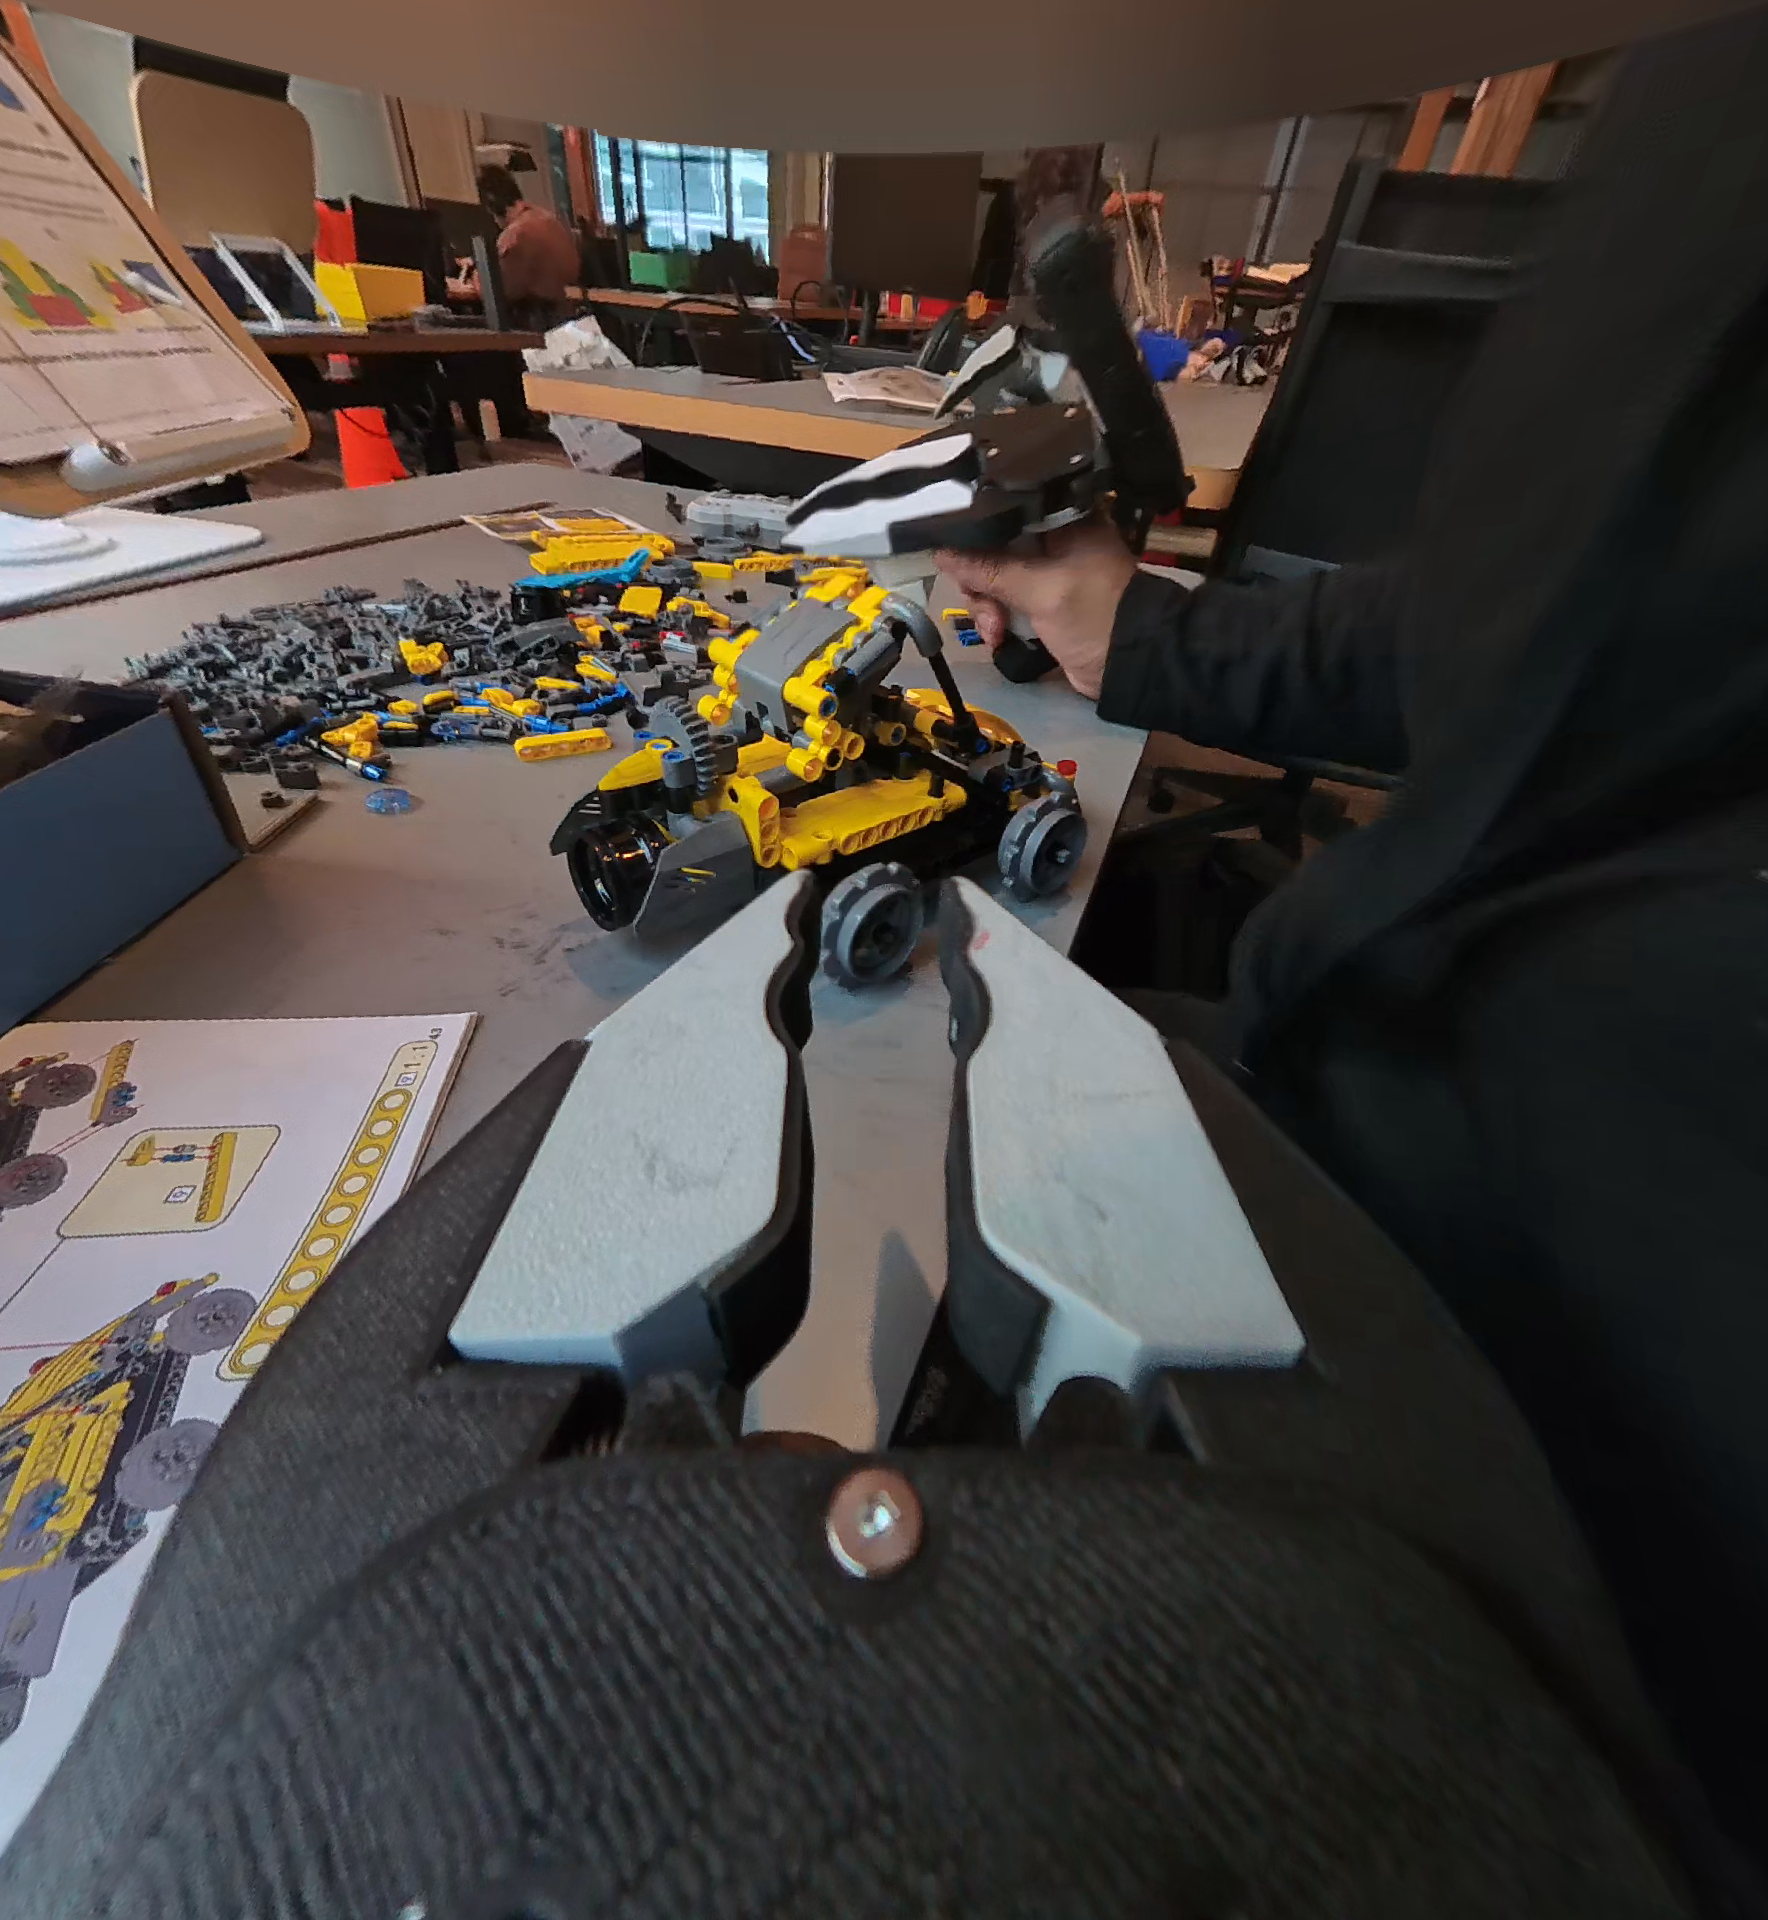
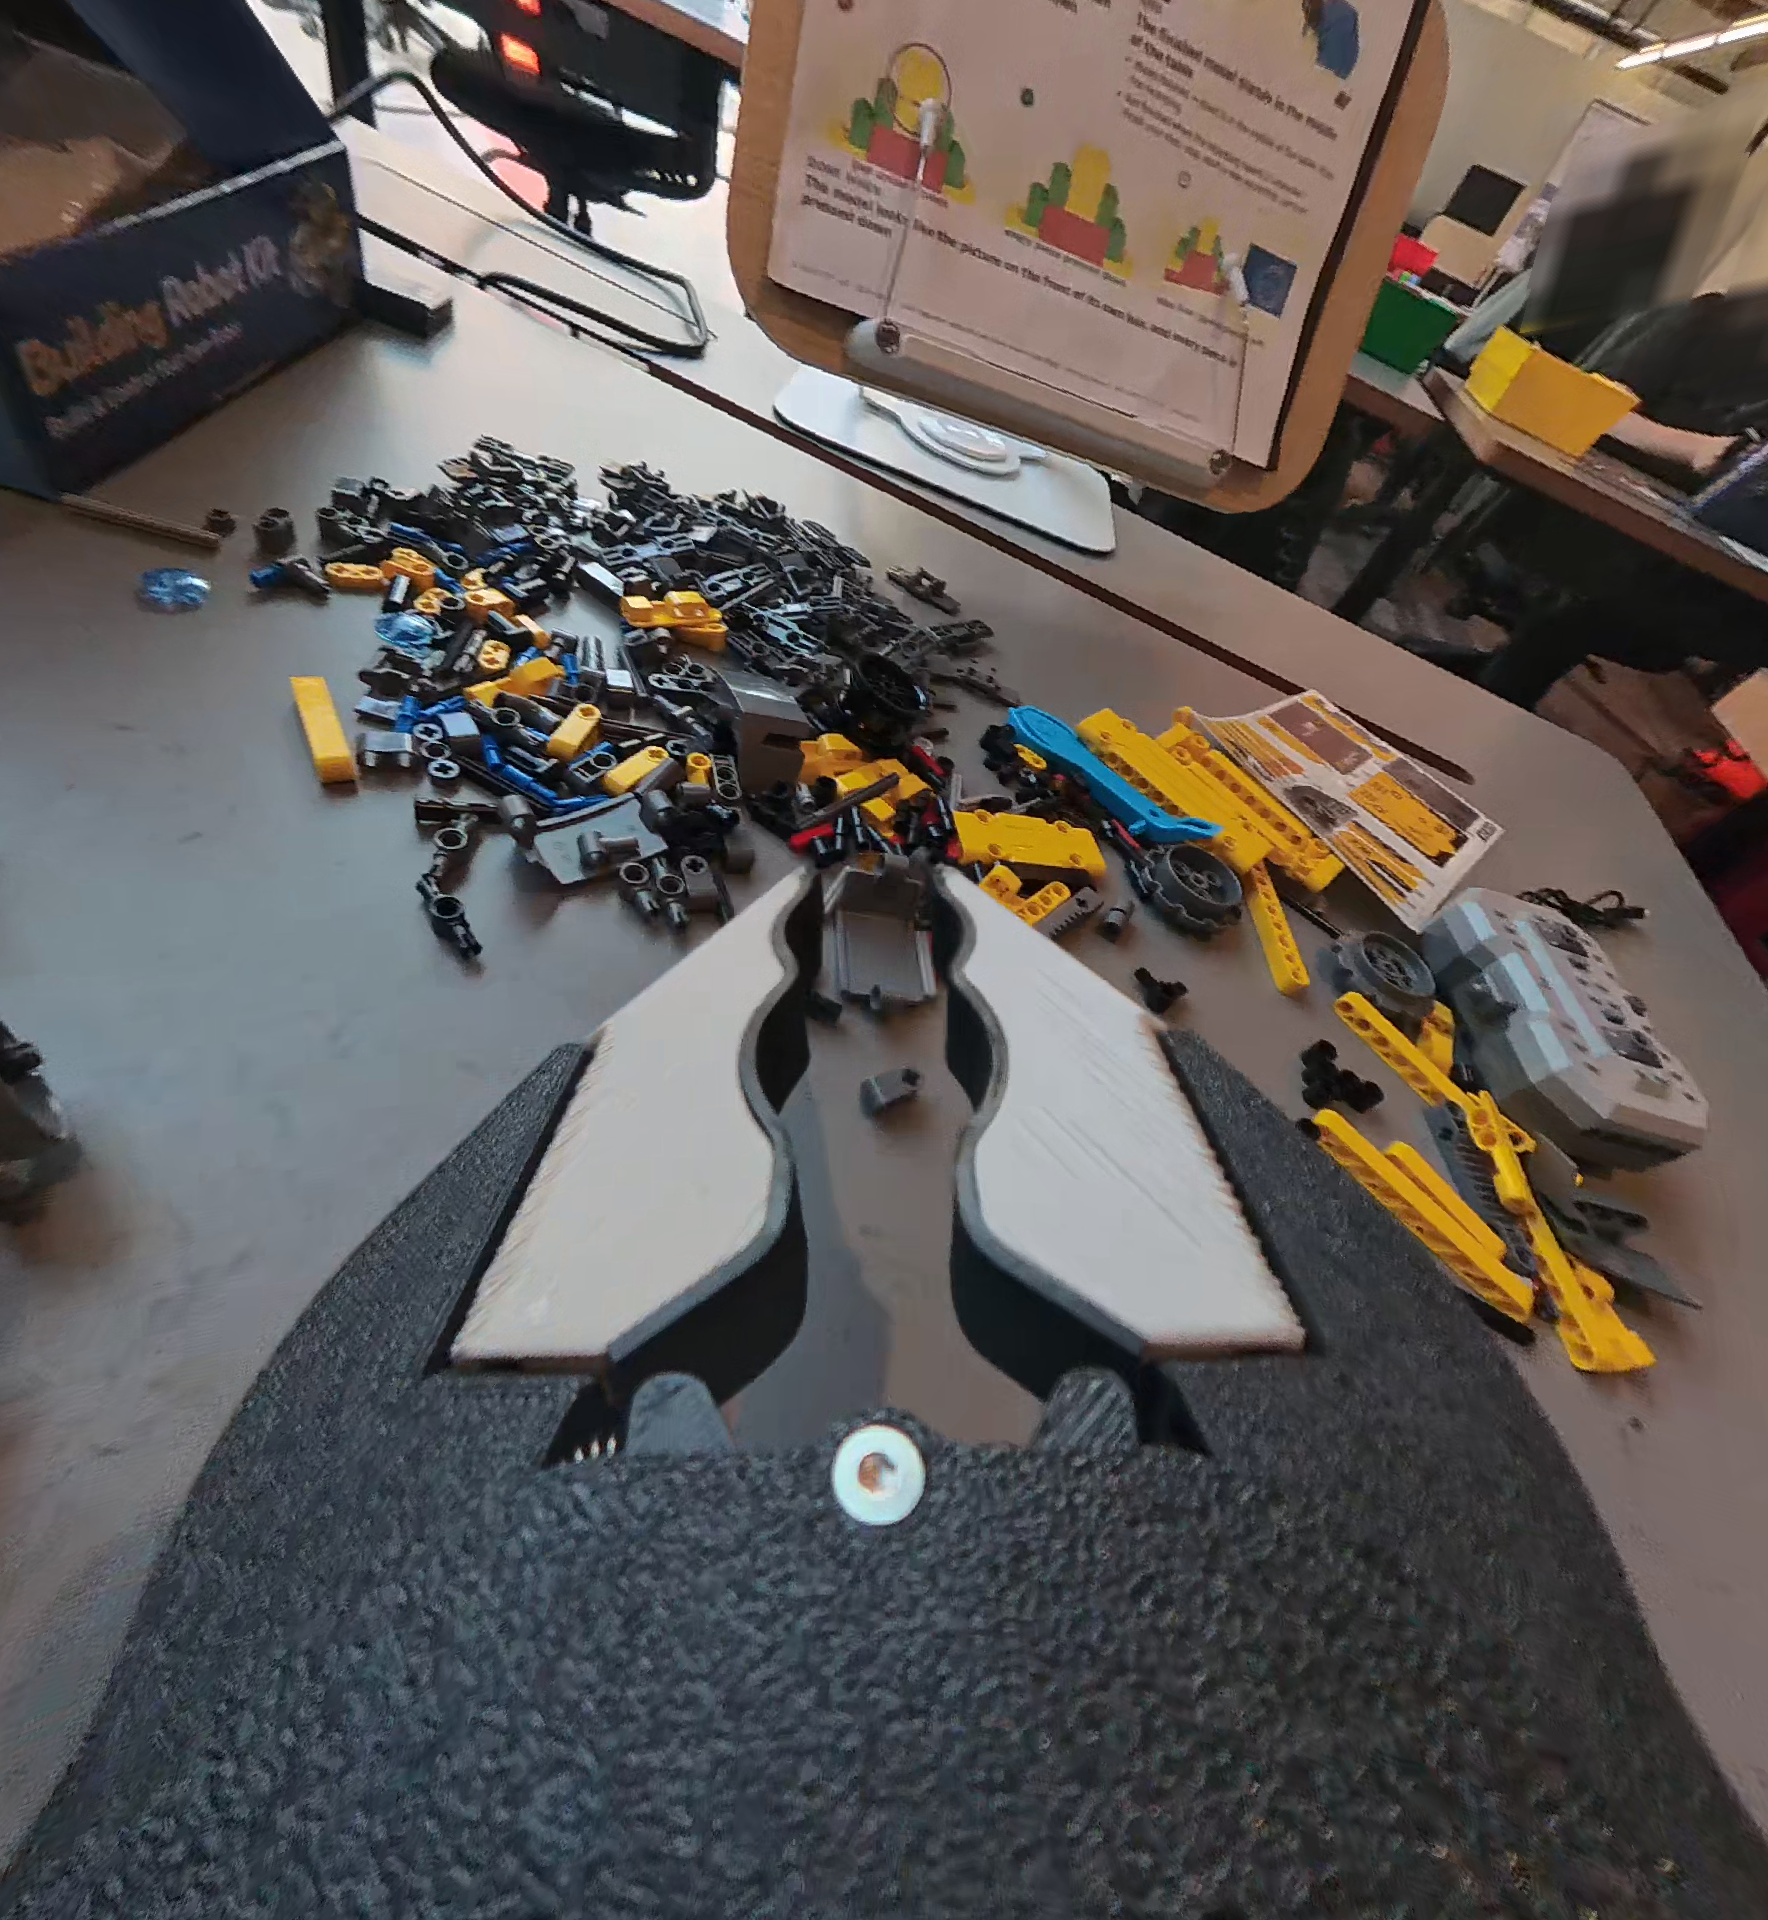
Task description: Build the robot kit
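Note:
A yellow, grey and black brick-built vehicle stands on the grey table near its right edge. My left gripper is open and empty, low over the table, its tips just short of the vehicle's grey front wheel. My right gripper is open and empty, held by a hand above the table behind the vehicle; it also shows in the left wrist view. Below its tips lies a grey panel piece at the edge of the pile of loose parts.
An open instruction booklet lies left of my left gripper. A dark blue box stands at the left. A wooden stand with a printed sheet is at the back. Yellow beams, a grey battery unit and a leaflet lie right. The gap from one gripper's tips to the other's is roughly 35 cm.

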The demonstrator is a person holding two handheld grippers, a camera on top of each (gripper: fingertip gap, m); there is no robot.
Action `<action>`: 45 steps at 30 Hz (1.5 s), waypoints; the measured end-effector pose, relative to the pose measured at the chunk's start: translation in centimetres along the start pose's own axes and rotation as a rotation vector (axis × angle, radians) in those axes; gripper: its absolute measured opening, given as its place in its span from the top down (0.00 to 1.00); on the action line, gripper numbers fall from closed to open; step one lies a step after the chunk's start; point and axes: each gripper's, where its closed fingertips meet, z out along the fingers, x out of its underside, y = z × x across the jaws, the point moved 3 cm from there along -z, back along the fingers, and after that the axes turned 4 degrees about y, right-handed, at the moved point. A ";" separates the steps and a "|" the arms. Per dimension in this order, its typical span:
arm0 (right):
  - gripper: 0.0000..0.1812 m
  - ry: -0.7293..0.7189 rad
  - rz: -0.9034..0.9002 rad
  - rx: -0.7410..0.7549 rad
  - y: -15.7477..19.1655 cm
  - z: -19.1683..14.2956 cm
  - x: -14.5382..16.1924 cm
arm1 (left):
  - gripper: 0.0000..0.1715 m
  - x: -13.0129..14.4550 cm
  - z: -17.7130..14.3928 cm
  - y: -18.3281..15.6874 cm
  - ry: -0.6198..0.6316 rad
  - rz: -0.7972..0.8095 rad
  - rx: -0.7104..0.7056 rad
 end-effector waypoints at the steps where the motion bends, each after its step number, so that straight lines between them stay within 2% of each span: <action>1: 0.89 0.028 -0.008 0.014 -0.1 0.3 0.3 | 0.89 -0.2 -0.3 -0.1 -0.023 0.017 0.000; 4: 0.89 0.122 -0.039 0.045 -0.1 1.4 1.2 | 0.88 -0.6 -0.9 -0.2 -0.080 0.012 0.014; 7: 0.89 0.205 -0.063 0.076 -0.3 2.2 2.1 | 0.88 -0.8 -1.1 0.5 -0.088 -0.064 0.013; 17: 0.94 0.338 -0.103 0.202 -1.4 3.2 3.6 | 0.85 -1.2 -2.6 0.5 -0.110 -0.115 0.039; 22: 0.97 0.352 -0.101 0.257 -2.0 3.2 3.7 | 0.86 -1.4 -2.7 -0.5 -0.107 -0.093 0.043; 27: 0.99 0.355 -0.077 0.326 -2.8 3.0 3.7 | 0.88 -0.7 -1.4 -1.2 -0.048 -0.073 0.036; 31: 1.00 0.193 0.053 0.369 -3.8 1.1 2.0 | 0.85 -0.8 -1.1 -2.0 -0.011 -0.023 0.024; 33: 0.95 0.125 0.215 0.301 -4.1 -1.0 1.8 | 0.86 -1.1 -1.0 -2.3 -0.031 -0.024 0.022; 35: 0.94 0.092 0.267 0.265 -5.3 -3.6 2.5 | 0.84 -0.6 -0.5 -2.6 -0.011 -0.042 0.046; 40: 0.90 0.245 0.292 0.140 -9.4 -7.7 7.1 | 0.82 -0.2 0.3 -3.3 -0.001 -0.051 0.072; 42: 0.91 0.279 0.288 0.050 -9.5 -8.2 7.9 | 0.83 -0.2 0.5 -3.1 -0.012 -0.061 0.063; 45: 0.91 0.330 0.240 -0.023 -9.7 -8.3 9.0 | 0.82 0.3 1.1 -2.3 0.037 -0.079 0.026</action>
